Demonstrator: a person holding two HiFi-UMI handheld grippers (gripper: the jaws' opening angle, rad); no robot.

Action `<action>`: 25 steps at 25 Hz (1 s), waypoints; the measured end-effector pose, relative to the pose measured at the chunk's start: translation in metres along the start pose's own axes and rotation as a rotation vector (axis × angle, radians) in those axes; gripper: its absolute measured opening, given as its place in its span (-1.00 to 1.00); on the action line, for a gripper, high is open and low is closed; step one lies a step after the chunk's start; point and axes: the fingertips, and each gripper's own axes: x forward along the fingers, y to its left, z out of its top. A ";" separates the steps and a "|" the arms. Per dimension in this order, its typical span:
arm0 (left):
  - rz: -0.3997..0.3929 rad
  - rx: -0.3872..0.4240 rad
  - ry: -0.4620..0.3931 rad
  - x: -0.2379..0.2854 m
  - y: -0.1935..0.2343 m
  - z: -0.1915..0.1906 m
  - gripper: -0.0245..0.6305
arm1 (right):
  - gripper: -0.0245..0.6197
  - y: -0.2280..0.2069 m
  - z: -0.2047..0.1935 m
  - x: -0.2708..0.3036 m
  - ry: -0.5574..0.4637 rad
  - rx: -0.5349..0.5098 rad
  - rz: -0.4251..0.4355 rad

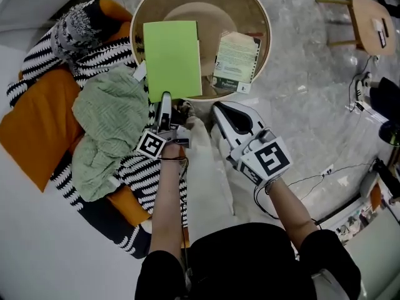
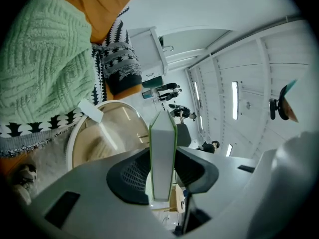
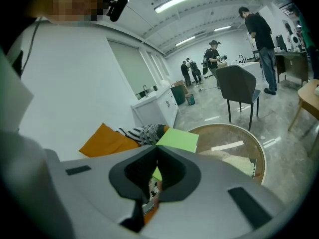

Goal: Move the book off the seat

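The green book (image 1: 172, 58) is off the seat and out over the round table (image 1: 262, 11), covering the table's rim from about 7 to 9 o'clock. Whether it rests on the rim or hangs just above it cannot be told. Its near edge is clamped in the left gripper (image 1: 165, 102). In the left gripper view the book stands edge-on, with both dark pads pressed against its covers.

At 3 o'clock from the book, a printed booklet (image 1: 236, 61) lies on the table top, apart from it.

The right gripper (image 1: 219, 108) is at 4 o'clock from the book, just beside the left one. Its jaws are closed together with nothing between them.

At 8 o'clock from the book is a pale green knitted blanket (image 1: 109, 130), heaped on a black-and-white striped throw (image 1: 144, 174). An orange cushion (image 1: 31, 130) lies under these on the white seat (image 1: 37, 249).

A small wooden stool (image 1: 369, 20) stands at 2 o'clock on the grey stone floor (image 1: 312, 105), well apart from the table.
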 end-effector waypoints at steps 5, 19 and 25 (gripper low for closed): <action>0.038 -0.017 0.034 0.003 0.043 -0.014 -0.45 | -0.88 -0.006 -0.040 0.006 0.055 0.017 -0.007; 0.043 -0.035 0.099 0.040 0.111 -0.037 -0.45 | -0.88 -0.034 -0.103 0.029 0.124 0.031 -0.033; 0.067 -0.057 0.093 0.048 0.122 -0.039 -0.45 | -0.88 -0.025 -0.108 0.035 0.128 0.018 -0.012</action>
